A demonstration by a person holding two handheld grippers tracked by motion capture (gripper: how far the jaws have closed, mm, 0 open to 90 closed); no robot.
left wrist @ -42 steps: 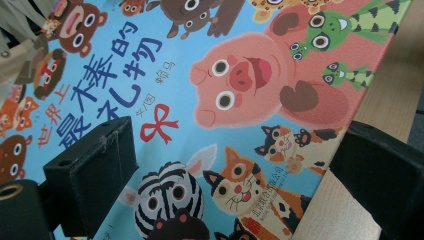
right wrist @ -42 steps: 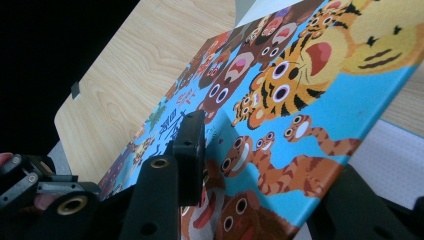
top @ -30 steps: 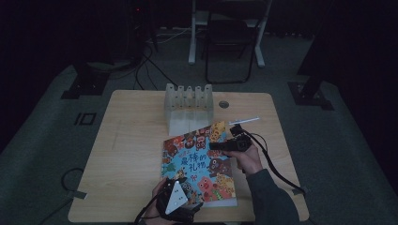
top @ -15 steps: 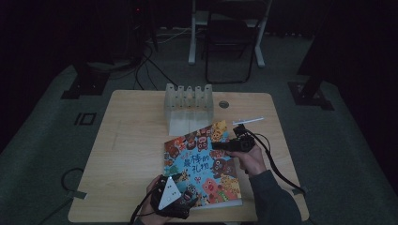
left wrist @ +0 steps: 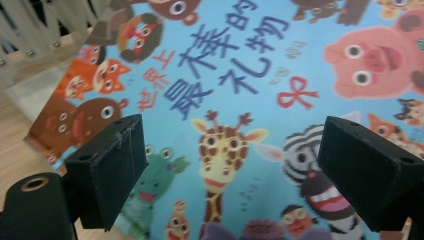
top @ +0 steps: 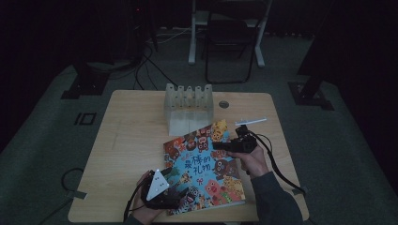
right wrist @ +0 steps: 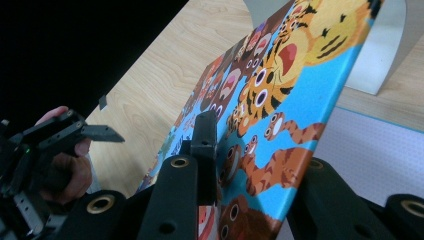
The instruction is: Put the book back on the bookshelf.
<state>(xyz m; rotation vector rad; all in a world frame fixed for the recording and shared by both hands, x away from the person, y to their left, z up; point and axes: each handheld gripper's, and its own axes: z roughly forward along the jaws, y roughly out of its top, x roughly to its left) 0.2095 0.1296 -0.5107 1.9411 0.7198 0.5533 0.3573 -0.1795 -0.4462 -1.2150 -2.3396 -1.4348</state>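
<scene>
Right tool (top: 224, 146) is clamping the book (top: 204, 166) at its 2 o'clock edge; left tool (top: 180, 194), jaws spread and just closing slightly, is hovering at 7 o'clock.

a light wooden table (top: 131, 140) carries a colourful picture book (top: 206, 168), a pale slotted rack (top: 188, 101) and a thin white strip (top: 250, 121).

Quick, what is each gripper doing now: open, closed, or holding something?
Left gripper: open, jaws wide over the picture book, not gripping it.
Right gripper: closed on the lifted cover of the book.
</scene>
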